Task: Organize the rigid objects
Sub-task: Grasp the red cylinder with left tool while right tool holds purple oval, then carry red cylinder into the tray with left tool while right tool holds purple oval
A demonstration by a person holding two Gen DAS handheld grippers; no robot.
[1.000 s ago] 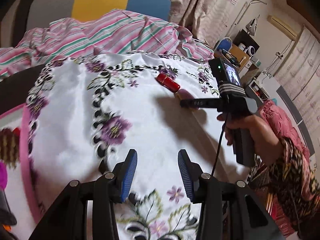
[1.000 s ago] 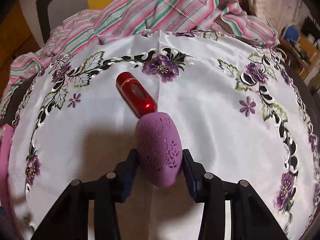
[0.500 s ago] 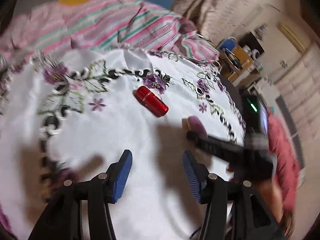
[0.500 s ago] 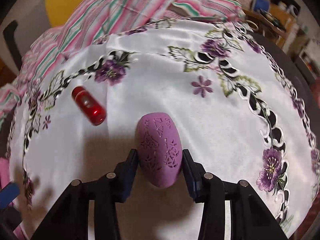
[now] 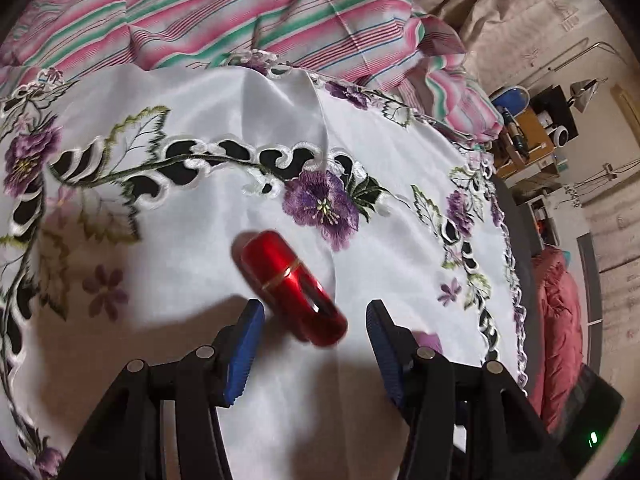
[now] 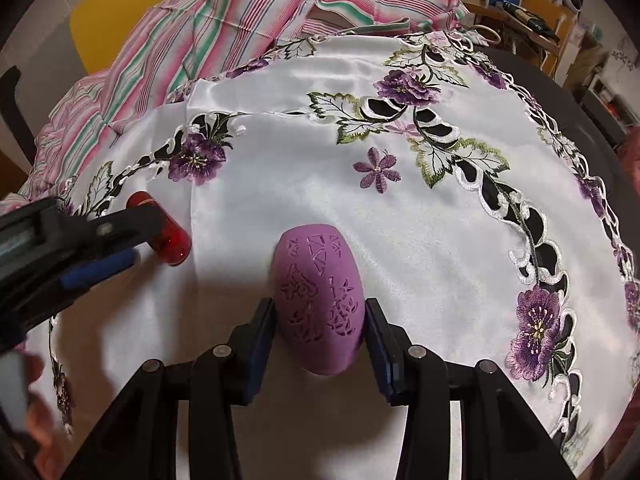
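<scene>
Satin embroidered cloth (image 6: 304,216); right claw (image 6: 319,322) clamps perforated purple ovoid (image 6: 320,300); left claw (image 5: 315,312) spread around glossy red cylinder (image 5: 292,284).

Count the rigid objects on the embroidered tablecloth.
2. The red cylinder lies between the open left gripper fingers; the purple case sits clamped in the right gripper.
</scene>
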